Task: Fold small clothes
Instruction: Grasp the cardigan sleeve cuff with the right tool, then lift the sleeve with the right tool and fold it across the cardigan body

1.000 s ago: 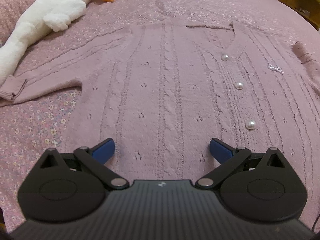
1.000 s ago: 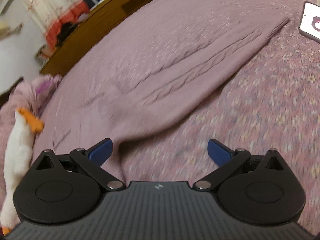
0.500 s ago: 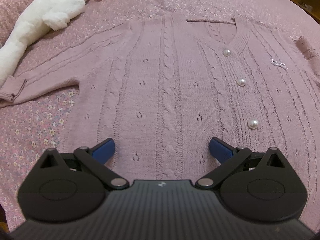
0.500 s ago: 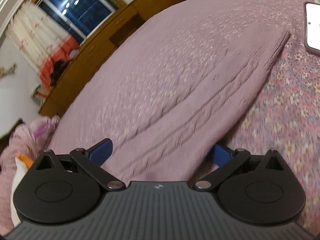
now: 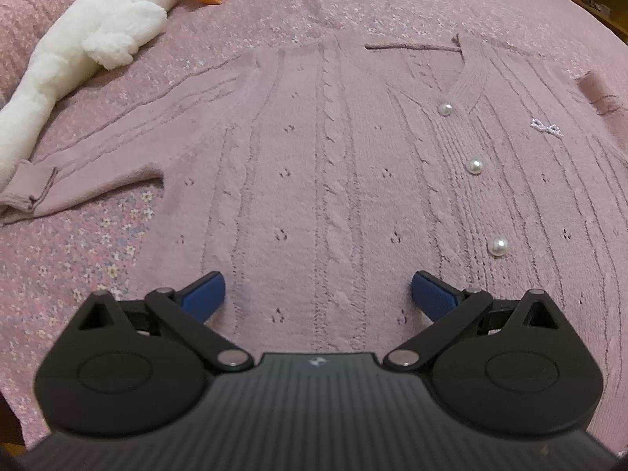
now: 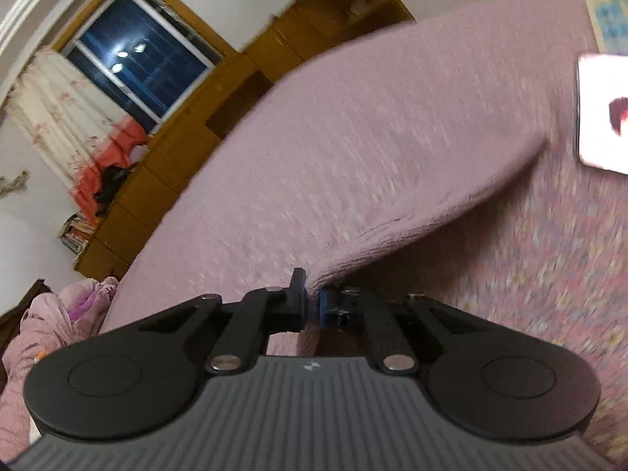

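Left wrist view first: the left gripper [image 5: 318,290] hangs over the lower part of a pink cable-knit cardigan [image 5: 314,180] with its blue pads spread wide and nothing between them, just knit underneath. The cardigan lies flat and face up on the floral pink bedspread [image 5: 98,251], three pearl buttons [image 5: 475,165] running down the placket and a tiny bow detail [image 5: 546,127] off to the right. Its one sleeve [image 5: 102,165] stretches out to the left, cuff near the edge of the view, right beside a white plush goose [image 5: 90,39] with an orange beak. Compared with a second ago this view has barely changed, same framing, same wide jaws (pretty much parked). Right wrist view is where the action is: the right gripper [image 6: 312,302] is now pinched closed on the edge of the cardigan's other sleeve [image 6: 412,180], with the fabric caught between the pads and rising away in a raised fold toward the upper right. A second ago those jaws were fully spread with the sleeve lying flat ahead, and half a second ago the sleeve was sitting between them. The view has also swung up, so the dark window [image 6: 141,66], a floral curtain [image 6: 59,117] and the wooden furniture [image 6: 188,145] show more now. A phone [image 6: 600,114] lies on the bedspread at the right edge, and everything there is motion-blurred.
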Demonstrator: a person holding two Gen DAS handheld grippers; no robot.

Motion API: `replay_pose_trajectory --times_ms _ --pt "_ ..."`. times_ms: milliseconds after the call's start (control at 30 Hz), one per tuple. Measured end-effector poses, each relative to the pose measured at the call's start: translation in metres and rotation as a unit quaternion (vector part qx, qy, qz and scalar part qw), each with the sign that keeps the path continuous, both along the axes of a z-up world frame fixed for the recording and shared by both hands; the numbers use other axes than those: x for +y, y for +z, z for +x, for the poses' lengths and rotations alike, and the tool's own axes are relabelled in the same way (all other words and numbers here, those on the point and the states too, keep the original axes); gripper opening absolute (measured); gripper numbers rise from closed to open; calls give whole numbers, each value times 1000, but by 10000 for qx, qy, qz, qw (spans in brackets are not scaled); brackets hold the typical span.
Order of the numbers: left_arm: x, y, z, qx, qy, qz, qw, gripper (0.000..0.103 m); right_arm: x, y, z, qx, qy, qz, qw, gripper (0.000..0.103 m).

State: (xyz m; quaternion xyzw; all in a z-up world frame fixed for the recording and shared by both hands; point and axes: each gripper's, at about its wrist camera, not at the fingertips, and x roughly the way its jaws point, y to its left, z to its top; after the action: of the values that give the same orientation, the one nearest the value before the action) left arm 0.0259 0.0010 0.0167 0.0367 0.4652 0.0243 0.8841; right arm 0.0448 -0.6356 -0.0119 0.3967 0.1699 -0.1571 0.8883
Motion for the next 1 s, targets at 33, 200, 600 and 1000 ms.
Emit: replay_pose_trajectory --times_ms 33,200,600,1000 --pt "1 1 -1 -5 8 6 10000 103 2 9 -4 -70 24 -104 9999 7" --pt "4 9 -4 -78 -2 -25 10000 103 24 59 -26 -434 224 -556 9973 6" --pt "27 30 -3 -268 91 -19 9996 103 150 131 -50 -684 1045 -1142 9856 6" --pt "65 46 1 -501 327 -24 9982 103 278 161 -21 -765 1575 -1700 9698 6"
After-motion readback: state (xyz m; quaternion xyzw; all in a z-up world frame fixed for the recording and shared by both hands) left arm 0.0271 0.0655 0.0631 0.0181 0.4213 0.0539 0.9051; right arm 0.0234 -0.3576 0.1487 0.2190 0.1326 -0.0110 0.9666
